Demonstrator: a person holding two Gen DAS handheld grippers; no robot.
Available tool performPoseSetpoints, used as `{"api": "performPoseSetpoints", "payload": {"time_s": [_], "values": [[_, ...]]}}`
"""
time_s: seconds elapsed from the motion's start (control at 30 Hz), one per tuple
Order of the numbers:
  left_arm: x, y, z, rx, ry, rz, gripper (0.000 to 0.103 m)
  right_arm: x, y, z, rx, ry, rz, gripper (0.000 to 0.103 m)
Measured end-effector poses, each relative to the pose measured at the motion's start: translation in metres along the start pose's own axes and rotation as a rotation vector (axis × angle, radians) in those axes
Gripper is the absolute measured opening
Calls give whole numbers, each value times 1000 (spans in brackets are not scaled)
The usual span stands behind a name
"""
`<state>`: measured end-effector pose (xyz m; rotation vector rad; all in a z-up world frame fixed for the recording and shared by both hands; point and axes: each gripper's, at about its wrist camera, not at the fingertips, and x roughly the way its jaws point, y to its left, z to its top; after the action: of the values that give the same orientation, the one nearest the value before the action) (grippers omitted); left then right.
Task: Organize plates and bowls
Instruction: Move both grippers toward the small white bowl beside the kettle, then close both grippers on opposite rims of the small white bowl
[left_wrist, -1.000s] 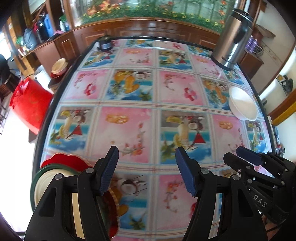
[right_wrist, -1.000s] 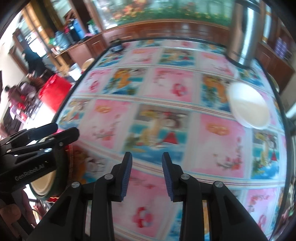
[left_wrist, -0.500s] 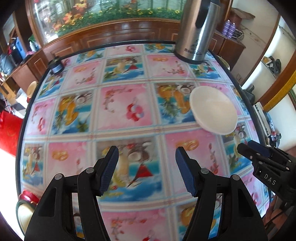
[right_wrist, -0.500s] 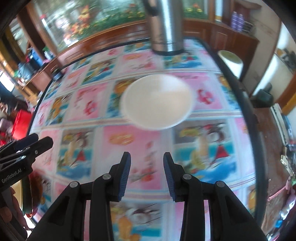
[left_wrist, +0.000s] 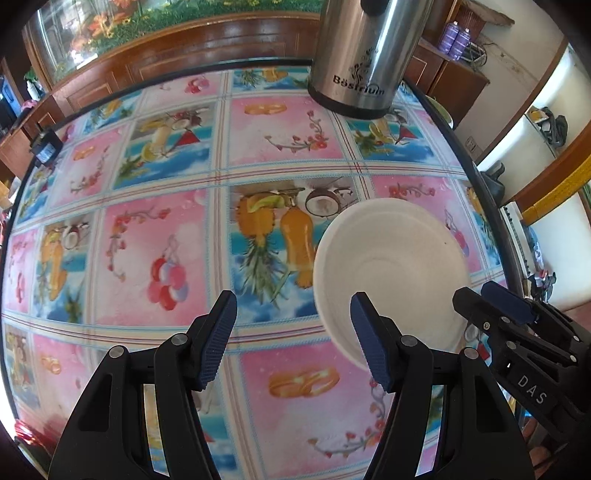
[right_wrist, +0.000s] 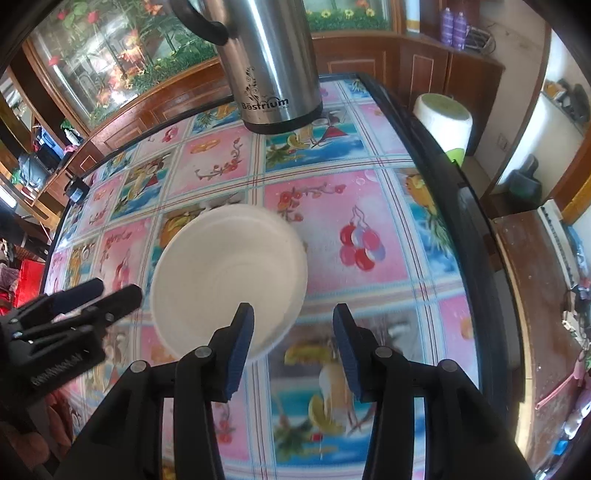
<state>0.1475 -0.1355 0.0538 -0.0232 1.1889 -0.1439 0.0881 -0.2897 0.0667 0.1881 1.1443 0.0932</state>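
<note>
white bowl (left_wrist: 391, 273) sits upright on the worktop (left_wrist: 155, 236), on the fruit-print cloth, nr the worktop's right-hand edge as seen from the left wrist cam. it's empty, faint rings visible inside. steel flask (left_wrist: 365, 55) w/ "bestrium" lettering stands farther back, well apart from the bowl, black band at its base.

left gripper (left_wrist: 291, 332) hangs over the cloth w/ jaws wide apart, nothing btwn them but tablecloth. its right finger overlaps the bowl's near-left rim in the pic; can't tell if it touches. its left finger is over a pink square, clear of the bowl.

right gripper (right_wrist: 293, 345): jaws opening, moderately apart, nothing gripped. in the right wrist cam its left finger overlaps the near rim of the bowl (right_wrist: 229, 273) and its right finger is over the cloth just beside the bowl, so the near-right rim lies roughly btwn/under the fingers, but the pads aren't pressing on it. contact w/ the rim: can't tell. bowl edge looks a bit blurred in this view.

each gripper shows in the other's cam: right gripper (left_wrist: 495, 306) at the bowl's right side, tips just at the rim; left gripper (right_wrist: 99, 295) at the bowl's left side, tips near the rim, not clearly touching.

off the worktop, right wrist cam: white cylindrical bin (right_wrist: 443, 118) beyond the far-right edge, wooden cabinets behind, aquarium (right_wrist: 122, 62) w/ plants at the back.
</note>
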Motion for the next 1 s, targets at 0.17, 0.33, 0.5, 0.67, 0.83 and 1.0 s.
{"api": "performPoseSetpoints", "payload": {"time_s": [0.17, 0.33, 0.5, 0.67, 0.83, 1.0], "values": [[19, -6, 6, -5, 40, -2, 64, 15, -4, 6, 5, 28, 25, 45], [39, -8, 10, -9, 98, 1, 64, 24, -5, 12, -8, 61, 38, 45], [46, -14, 8, 19, 111, 2, 51, 31, -4, 15, -37, 78, 32, 14], [46, -16, 7, 27, 124, -21, 28, 28, -4, 12, -46, 68, 50, 11], [36, -13, -4, 33, 117, -16, 25, 21, 4, 7, -63, 62, 55, 9], [14, -1, -19, 30, 95, -11, 25, 13, 15, -7, -61, 66, 75, 9]]}}
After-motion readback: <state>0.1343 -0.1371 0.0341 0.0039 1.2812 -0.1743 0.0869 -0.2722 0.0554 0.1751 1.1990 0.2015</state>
